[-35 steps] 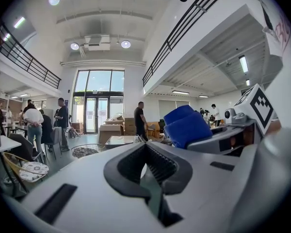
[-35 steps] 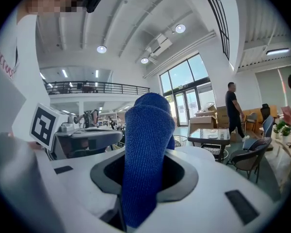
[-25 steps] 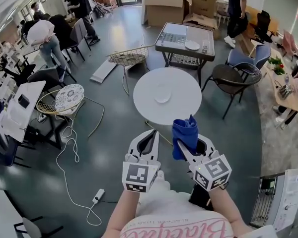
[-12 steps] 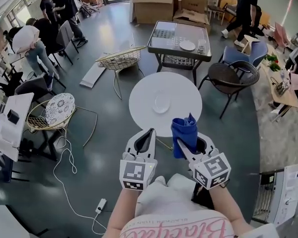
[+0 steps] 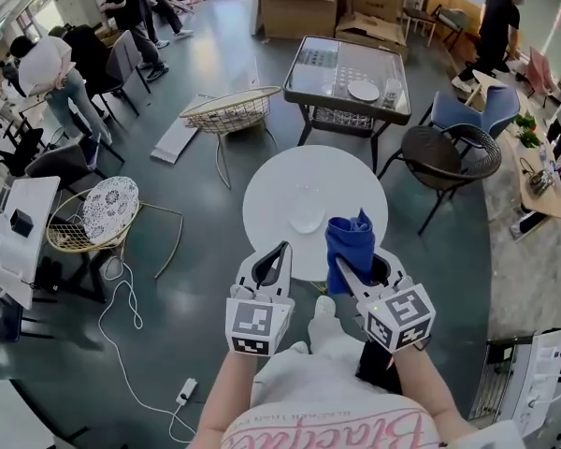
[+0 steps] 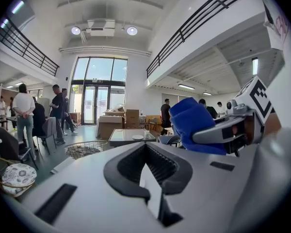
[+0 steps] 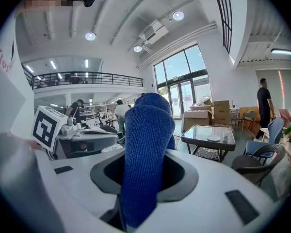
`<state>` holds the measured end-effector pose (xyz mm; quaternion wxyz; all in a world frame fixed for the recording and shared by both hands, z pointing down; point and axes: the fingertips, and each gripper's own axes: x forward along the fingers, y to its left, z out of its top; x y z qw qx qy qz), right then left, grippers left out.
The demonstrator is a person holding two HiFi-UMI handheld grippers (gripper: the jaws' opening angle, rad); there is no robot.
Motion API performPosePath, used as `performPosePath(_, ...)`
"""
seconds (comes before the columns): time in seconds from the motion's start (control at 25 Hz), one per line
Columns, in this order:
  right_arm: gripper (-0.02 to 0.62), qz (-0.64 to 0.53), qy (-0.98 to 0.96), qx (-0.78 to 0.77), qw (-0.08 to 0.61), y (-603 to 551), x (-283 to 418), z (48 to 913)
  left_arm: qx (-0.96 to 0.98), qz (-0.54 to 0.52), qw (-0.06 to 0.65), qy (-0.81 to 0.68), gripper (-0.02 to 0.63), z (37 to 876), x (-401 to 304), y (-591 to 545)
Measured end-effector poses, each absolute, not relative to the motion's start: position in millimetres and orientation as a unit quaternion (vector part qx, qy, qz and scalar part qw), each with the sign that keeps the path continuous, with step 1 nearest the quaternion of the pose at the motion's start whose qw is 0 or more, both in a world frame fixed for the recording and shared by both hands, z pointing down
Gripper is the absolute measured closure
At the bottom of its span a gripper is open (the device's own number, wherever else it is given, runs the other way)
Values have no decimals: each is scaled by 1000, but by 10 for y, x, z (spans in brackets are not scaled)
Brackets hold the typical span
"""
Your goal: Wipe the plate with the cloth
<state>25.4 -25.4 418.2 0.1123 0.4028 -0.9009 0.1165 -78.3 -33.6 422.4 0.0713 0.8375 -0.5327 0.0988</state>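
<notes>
Cloth (image 5: 348,239) apparently tight in right gripper (image 5: 359,270)

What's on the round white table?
One white plate near the middle, nothing else visible. The blue cloth in the right gripper covers the table's near edge, so that part can't be checked.

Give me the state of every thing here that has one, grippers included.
left gripper: shut, nothing between its jaws.
right gripper: shut on the blue cloth.
blue cloth: bunched, sticking up out of the right gripper's jaws, clear of the plate.
plate: lying flat on the round white table, neither gripper touching it.
</notes>
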Motion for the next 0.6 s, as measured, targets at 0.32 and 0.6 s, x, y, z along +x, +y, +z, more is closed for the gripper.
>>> performPosePath(0.32, 449, 124, -910, 378, 115, -1051, 341, 4223, 834, 125, 98, -528, 600, 4474, -680, -1045)
performPosePath(0.6, 449, 116, -924, 333, 150, -1509, 347, 4441, 818, 132, 145, -541, 600, 4775, -650, -1505)
